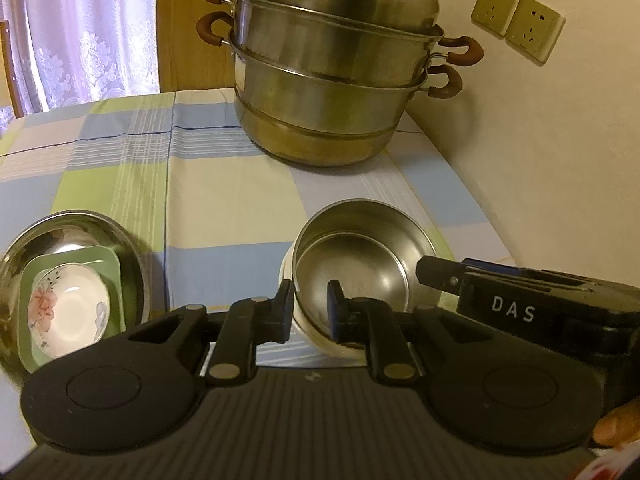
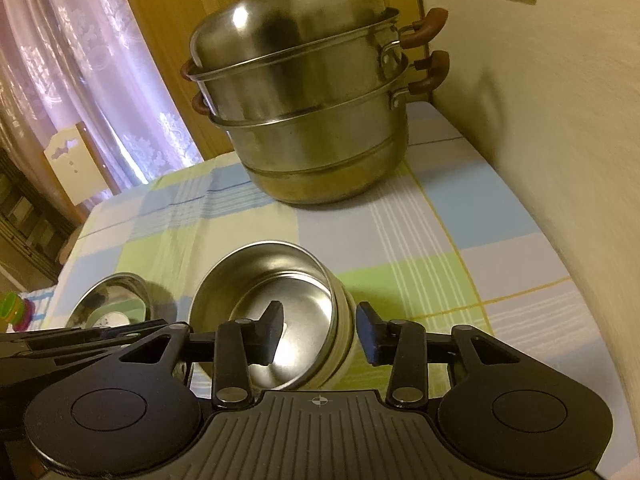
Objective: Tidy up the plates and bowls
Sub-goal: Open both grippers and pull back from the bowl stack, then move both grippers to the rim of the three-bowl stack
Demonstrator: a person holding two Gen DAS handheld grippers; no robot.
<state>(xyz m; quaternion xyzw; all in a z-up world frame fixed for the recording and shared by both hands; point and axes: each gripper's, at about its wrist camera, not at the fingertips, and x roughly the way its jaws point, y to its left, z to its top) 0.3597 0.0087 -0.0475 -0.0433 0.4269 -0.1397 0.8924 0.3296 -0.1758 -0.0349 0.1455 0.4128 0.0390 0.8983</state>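
A steel bowl with a white outer shell (image 1: 360,264) (image 2: 280,300) is held tilted above the checked tablecloth. My left gripper (image 1: 310,312) is shut on the bowl's near rim, one finger outside and one inside. My right gripper (image 2: 320,336) straddles the bowl's right wall, one finger inside and one outside with a gap, so it looks open; its fingertips (image 1: 432,272) show by the bowl's right rim. To the left a wide steel plate (image 1: 124,256) (image 2: 116,288) holds a green square dish (image 1: 106,260) with a white flowered bowl (image 1: 68,312) in it.
A large stacked steel steamer pot (image 1: 332,80) (image 2: 308,120) with brown handles stands at the back of the table. A wall (image 1: 560,140) runs along the table's right edge with two sockets (image 1: 516,20). Curtains (image 1: 80,32) hang at the back left.
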